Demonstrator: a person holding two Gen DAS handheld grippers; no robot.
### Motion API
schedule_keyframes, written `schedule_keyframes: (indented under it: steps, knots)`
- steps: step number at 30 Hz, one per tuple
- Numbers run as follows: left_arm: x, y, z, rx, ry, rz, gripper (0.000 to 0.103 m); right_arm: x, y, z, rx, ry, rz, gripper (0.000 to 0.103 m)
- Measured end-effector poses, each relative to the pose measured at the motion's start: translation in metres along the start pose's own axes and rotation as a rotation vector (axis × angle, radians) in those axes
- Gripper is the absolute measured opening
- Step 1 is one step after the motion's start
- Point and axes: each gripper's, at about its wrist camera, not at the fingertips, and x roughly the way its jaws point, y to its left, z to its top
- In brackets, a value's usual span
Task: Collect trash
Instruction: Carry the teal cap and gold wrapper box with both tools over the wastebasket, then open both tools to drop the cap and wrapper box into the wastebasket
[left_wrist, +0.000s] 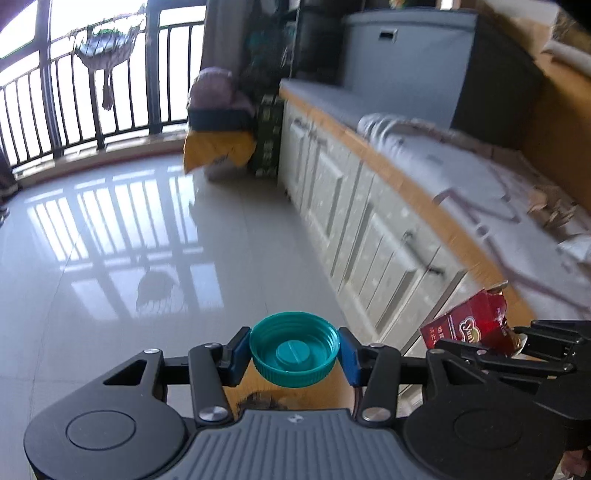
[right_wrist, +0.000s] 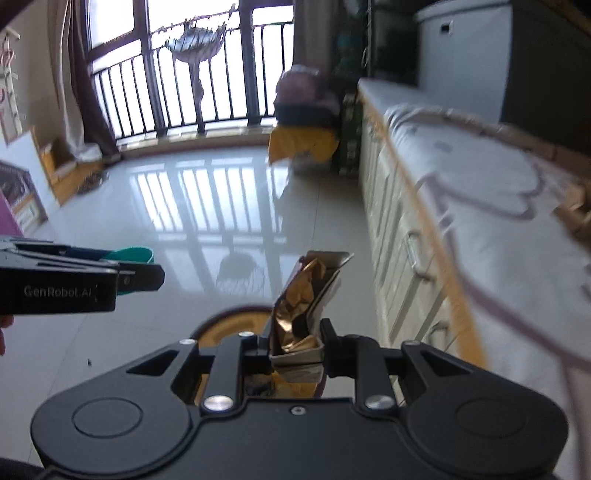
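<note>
My left gripper (left_wrist: 294, 350) is shut on a teal plastic bottle cap (left_wrist: 294, 349), hollow side up, pinched between the blue pads. My right gripper (right_wrist: 295, 341) is shut on a crumpled cigarette pack (right_wrist: 306, 302), open at the top with gold foil showing inside. In the left wrist view that same pack (left_wrist: 467, 326) appears red, at the right edge in the right gripper (left_wrist: 517, 341). The right wrist view shows the left gripper (right_wrist: 147, 271) at the left edge with the teal cap (right_wrist: 135, 254) peeking out. A round orange-rimmed bin (right_wrist: 231, 325) lies below both grippers, mostly hidden.
A glossy tiled floor (left_wrist: 147, 240) stretches toward a balcony railing (left_wrist: 74, 107). A long white cabinet with a wooden edge (left_wrist: 369, 206) runs along the right, covered by a patterned cloth (right_wrist: 498, 192). A yellow-draped stool with a bag (left_wrist: 218, 122) stands at the far end.
</note>
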Motion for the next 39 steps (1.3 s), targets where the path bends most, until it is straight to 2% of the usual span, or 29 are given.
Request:
schedule_keyframes:
  steps: [8,19,25,29,39]
  knots:
    - [0.049,0.018,-0.02,-0.039,0.089,0.003,0.05,0.061,0.003,-0.005,-0.021,0.1,0.033,0.023]
    - [0.115,0.034,-0.031,-0.063,0.159,-0.003,0.05,0.135,-0.006,-0.016,0.019,0.225,0.114,0.023]
    - [0.151,0.04,-0.043,-0.077,0.22,-0.019,0.05,0.167,-0.016,-0.029,0.057,0.292,0.148,0.023]
    - [0.171,0.043,-0.058,-0.099,0.277,-0.023,0.05,0.185,-0.013,-0.039,0.038,0.348,0.167,0.023]
    - [0.201,0.049,-0.093,-0.116,0.398,-0.004,0.05,0.218,-0.014,-0.047,0.048,0.414,0.209,0.023]
